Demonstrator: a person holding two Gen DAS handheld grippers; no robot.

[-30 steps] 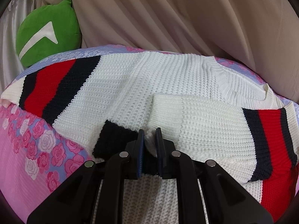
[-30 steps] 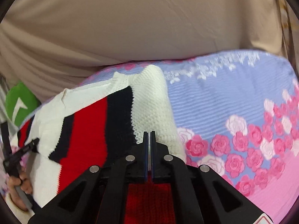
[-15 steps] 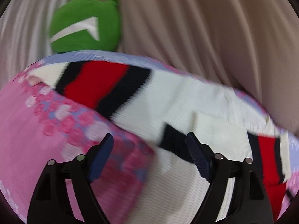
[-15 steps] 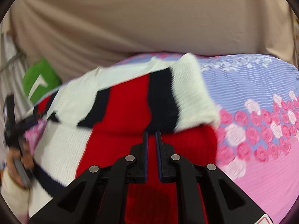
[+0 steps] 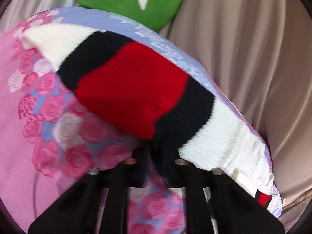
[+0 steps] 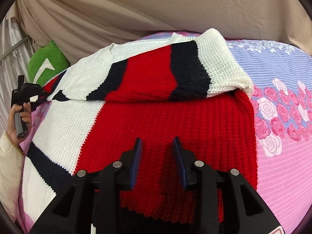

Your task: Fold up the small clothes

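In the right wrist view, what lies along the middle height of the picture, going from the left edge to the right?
The person's hand holding the left gripper → the white part of the sweater → its red part → the rose-patterned bed sheet.

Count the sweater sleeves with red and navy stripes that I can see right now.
2. One striped knit sleeve lies folded across the white, red and navy knit sweater. The other stretches over the floral bedspread, pinched by the left gripper.
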